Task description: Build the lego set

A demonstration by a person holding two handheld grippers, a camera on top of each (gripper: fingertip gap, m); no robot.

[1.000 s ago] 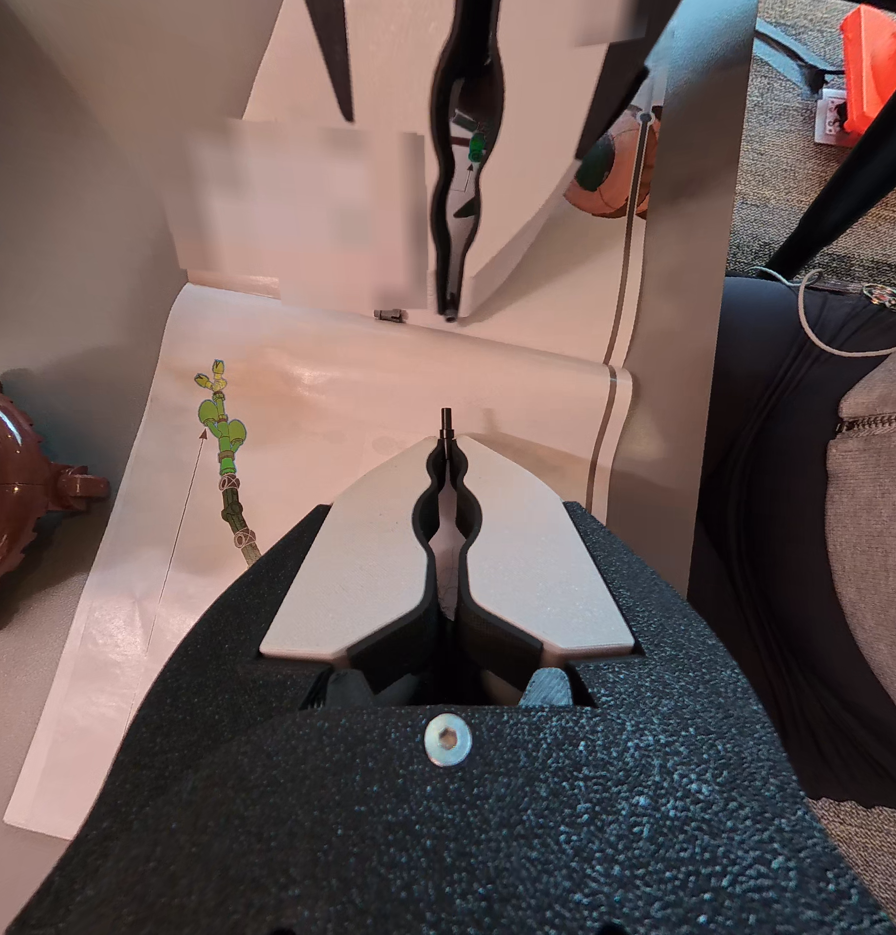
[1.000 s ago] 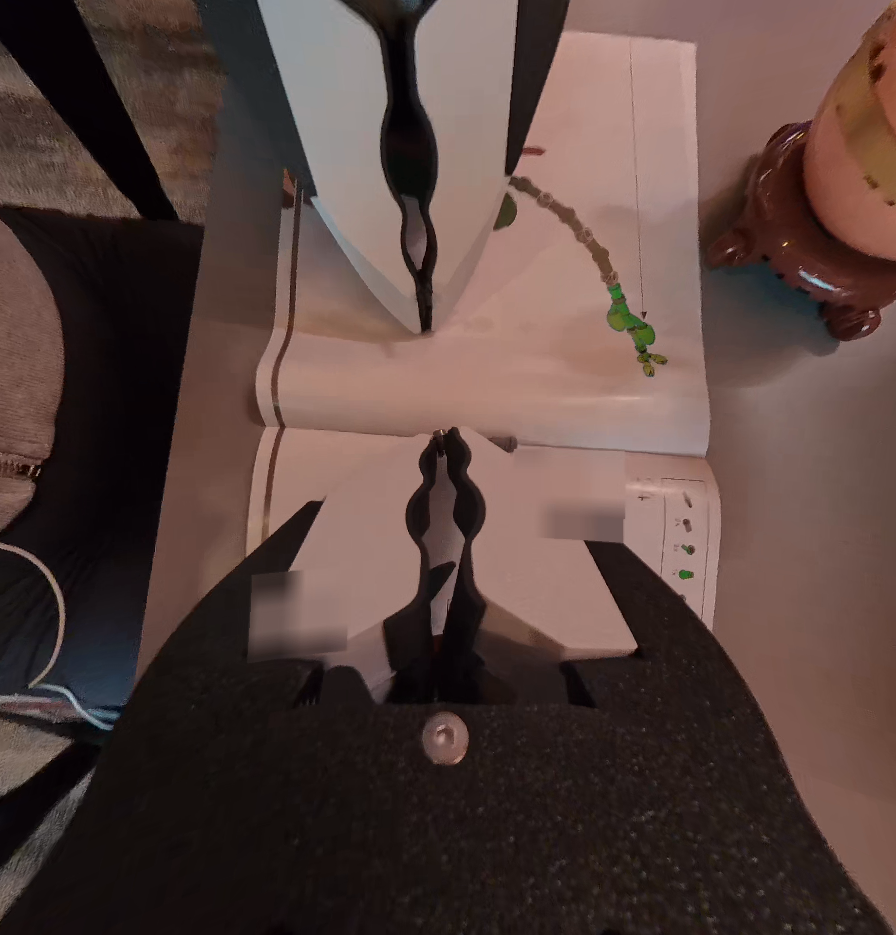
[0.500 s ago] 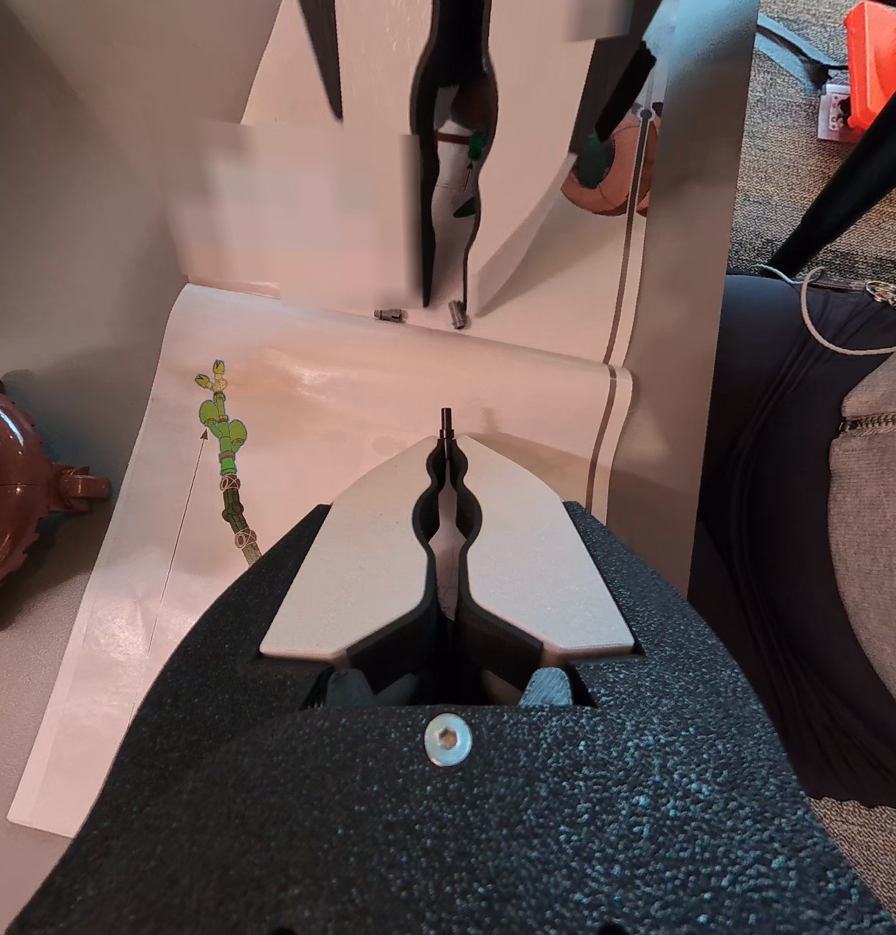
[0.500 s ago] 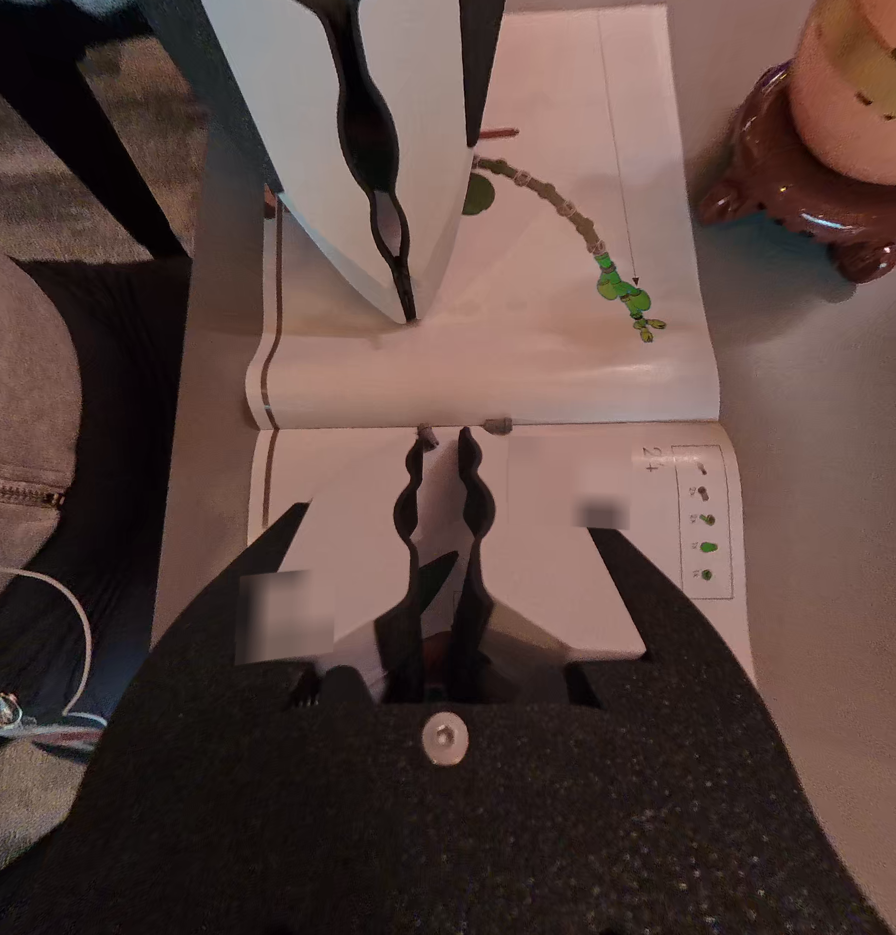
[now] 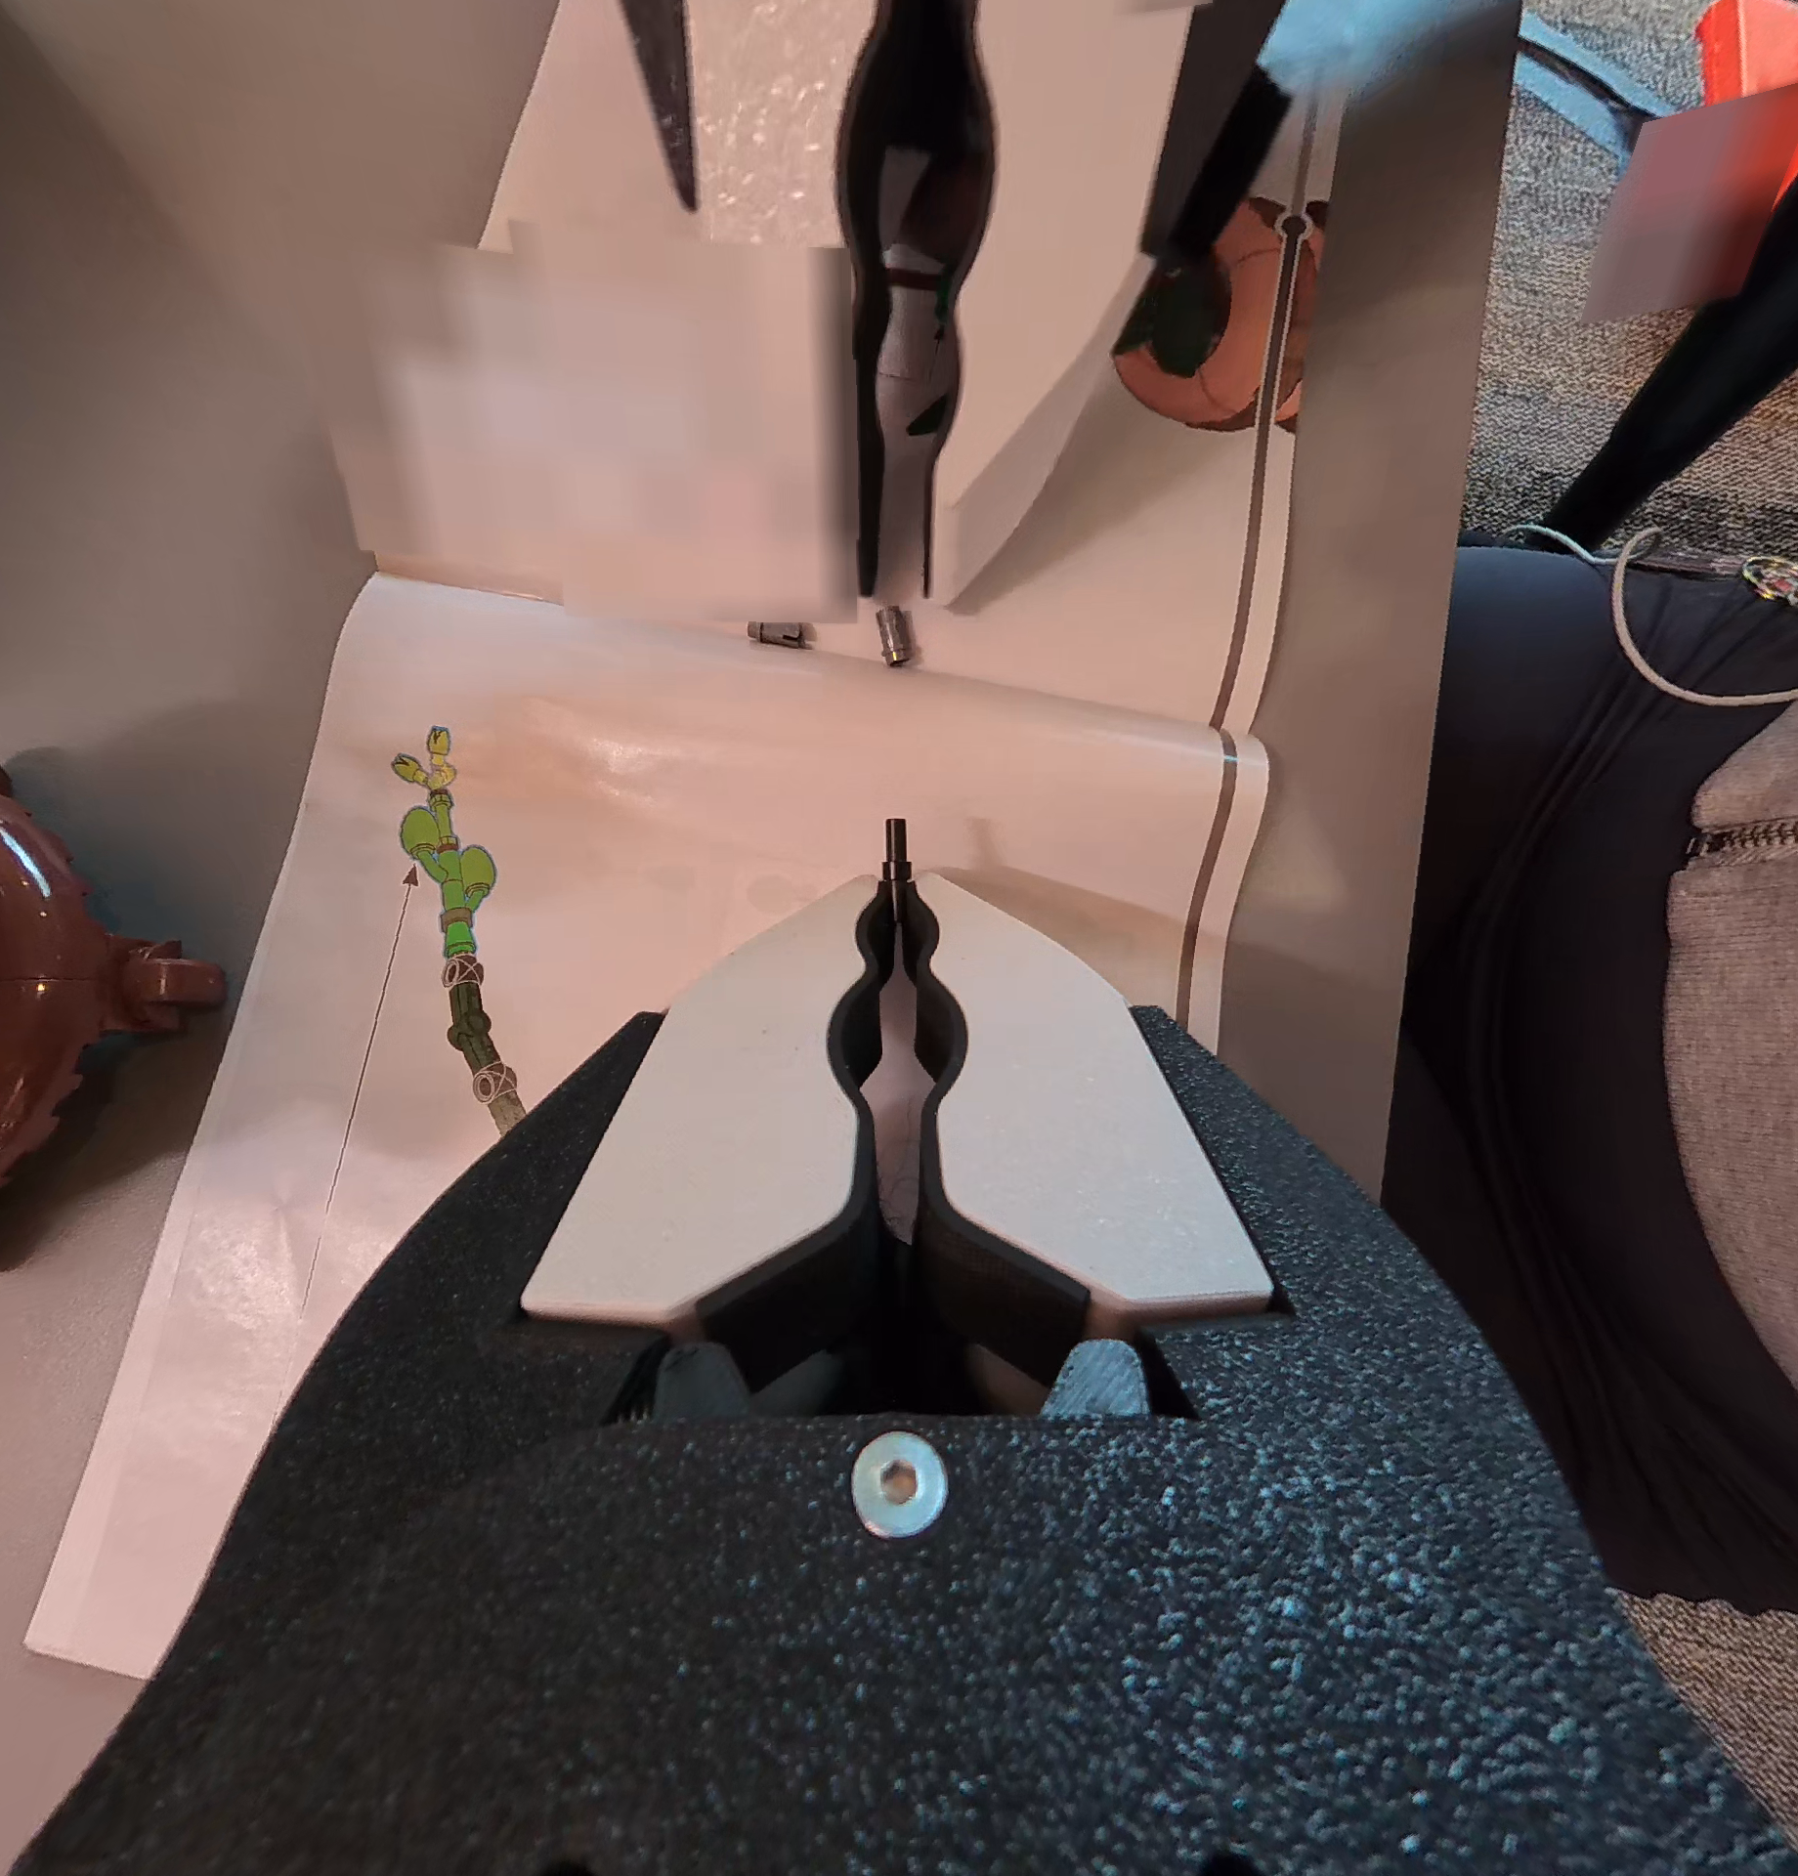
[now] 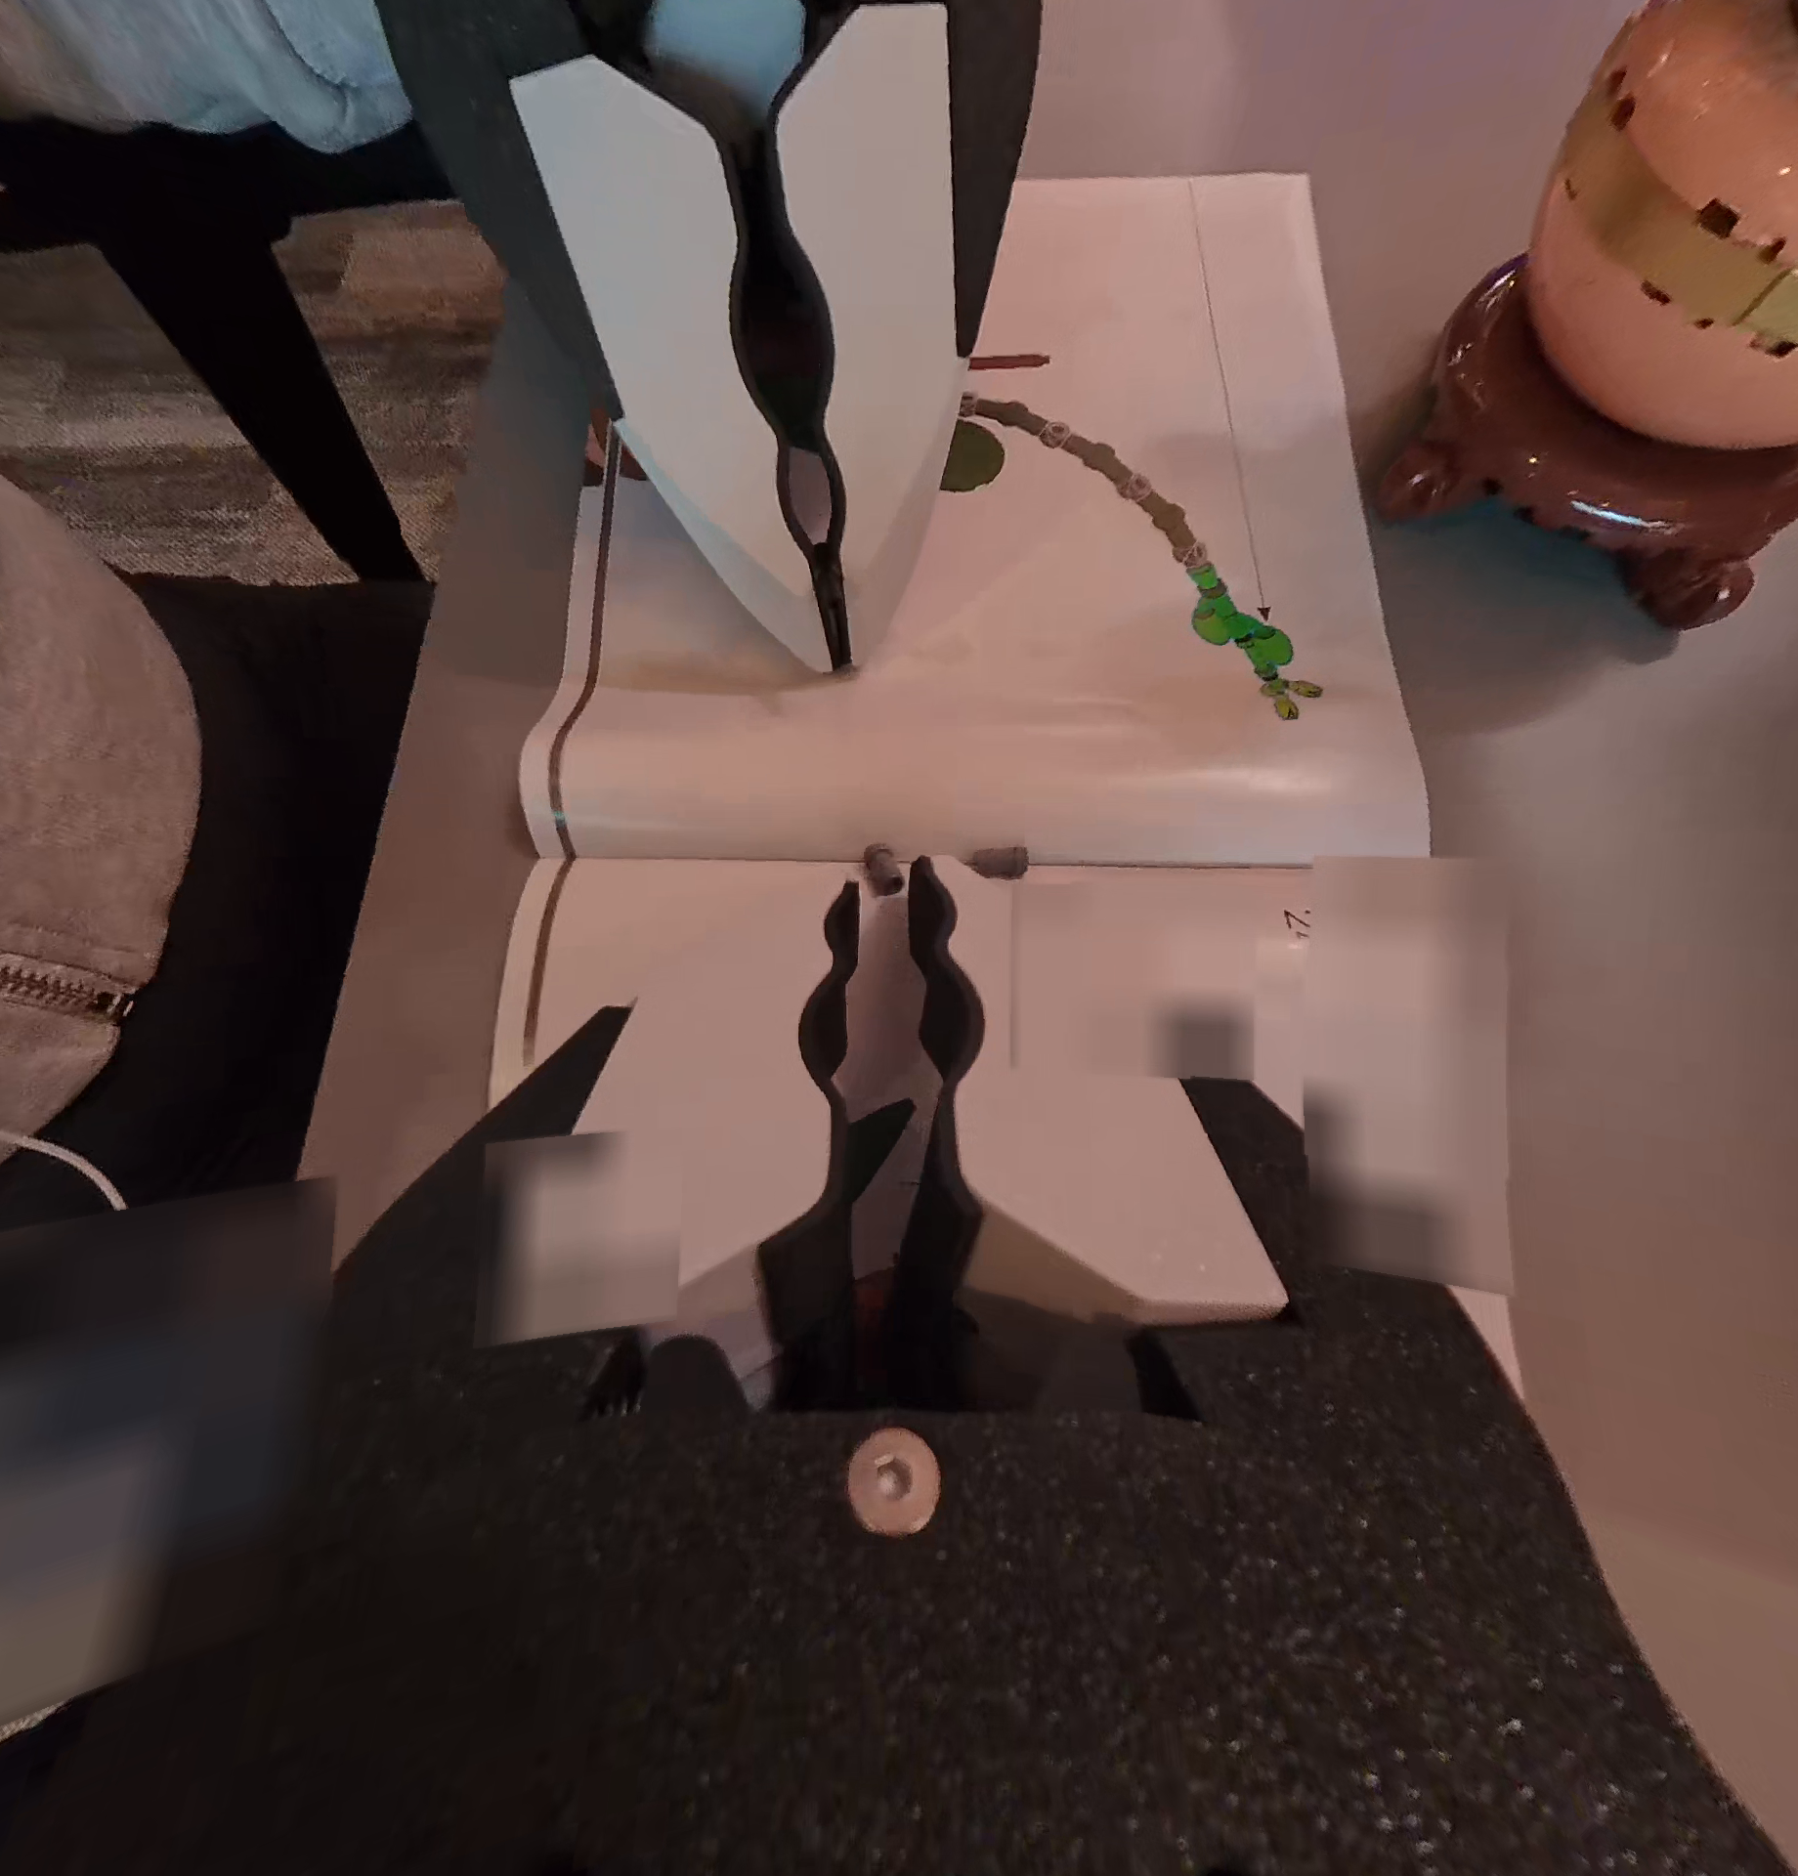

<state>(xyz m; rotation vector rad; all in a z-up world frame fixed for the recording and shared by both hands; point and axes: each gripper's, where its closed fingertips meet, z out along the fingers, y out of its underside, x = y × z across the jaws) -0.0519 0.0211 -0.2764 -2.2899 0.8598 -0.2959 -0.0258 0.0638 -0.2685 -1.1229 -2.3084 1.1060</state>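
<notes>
Left wrist view — smooth fingers [image 5: 976,975] pinching slim black pin [image 5: 895,853].

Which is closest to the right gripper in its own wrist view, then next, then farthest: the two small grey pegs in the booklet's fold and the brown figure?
1. Grey peg, at the fingers, in the fold.
2. Second grey peg, slightly right along the fold.
3. Brown figure, far upper right, off the booklet.

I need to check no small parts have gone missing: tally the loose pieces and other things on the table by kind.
Small black stepped pin, clamped in the left gripper jaws: 1
Small grey cylindrical pieces in the booklet crease: 2
Open white instruction booklet: 1
Glossy brown round brick model: 1
Total: 5
</notes>
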